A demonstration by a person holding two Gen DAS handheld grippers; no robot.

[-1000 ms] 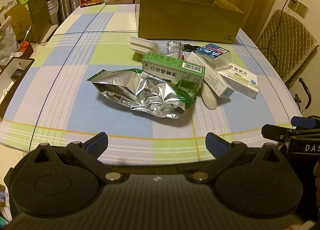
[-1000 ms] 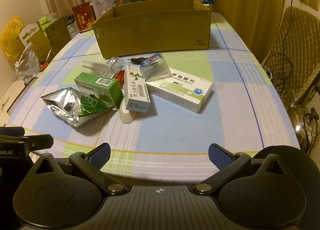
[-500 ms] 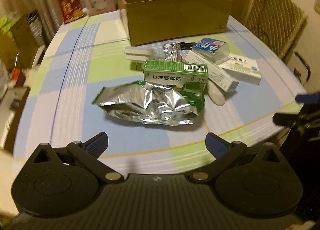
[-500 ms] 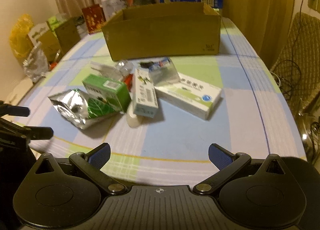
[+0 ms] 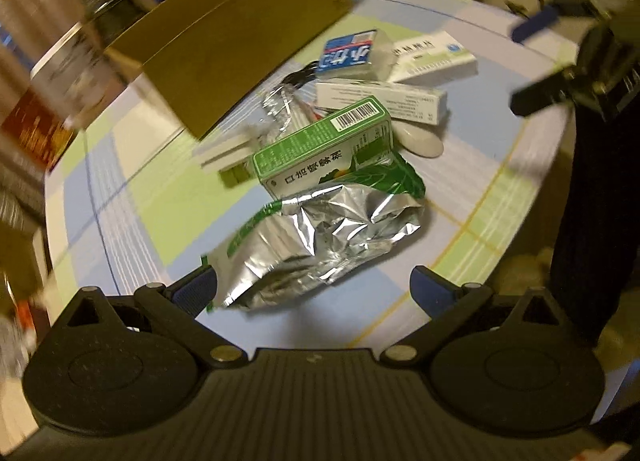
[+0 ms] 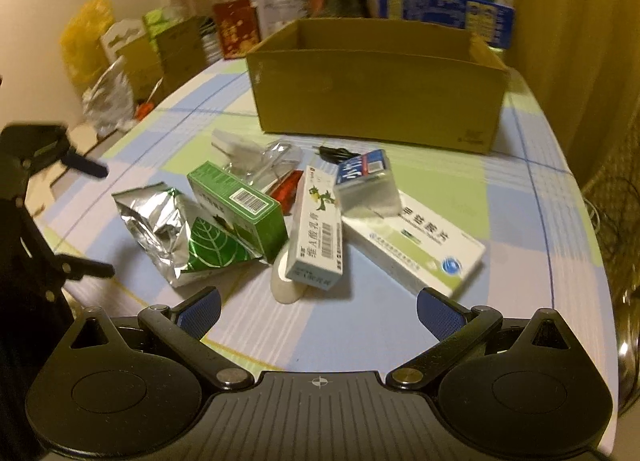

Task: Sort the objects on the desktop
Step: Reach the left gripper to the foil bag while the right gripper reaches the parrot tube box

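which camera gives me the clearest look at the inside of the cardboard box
The right wrist view. It faces the cardboard box nearly level and sharp, showing the open top and a strip of the inner back wall, though not the floor. In the left wrist view the cardboard box is tilted and motion-blurred, showing mainly its outer side.

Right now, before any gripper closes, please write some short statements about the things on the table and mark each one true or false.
1. Both grippers, left gripper and right gripper, are open and empty. True.
2. The silver foil bag lies inside the cardboard box. False: it lies on the table, in front of the box.
3. The green carton rests partly on the foil bag. True.
4. The right gripper holds the long white medicine box. False: that box lies on the table, untouched.
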